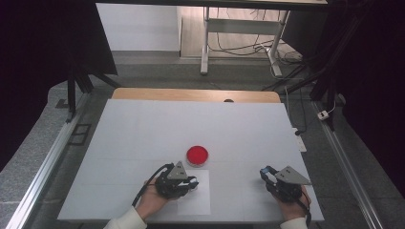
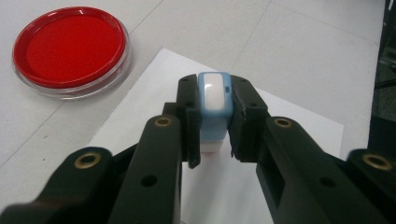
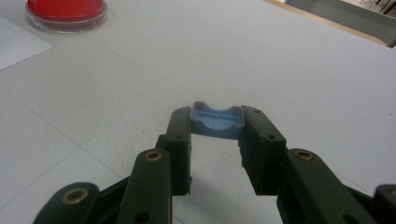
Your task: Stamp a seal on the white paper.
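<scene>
Two grippers near the table's (image 1: 143, 124) front edge: left gripper (image 2: 214, 122) clamps a blue-and-white plastic stamp (image 2: 214, 105) over white paper (image 2: 289, 116); right gripper (image 3: 215, 130) pinches a blue plastic cap (image 3: 216, 122).

blue-and-white stamp (image 2: 214, 105) upright over white paper (image 2: 285, 121), its blue cap (image 3: 217, 122) well apart

A red ink pad (image 1: 197, 154) in a clear round dish sat beside a white paper sheet (image 1: 200, 200), on a white-topped table (image 1: 143, 133), cables (image 1: 239, 47) trailed beyond.
</scene>
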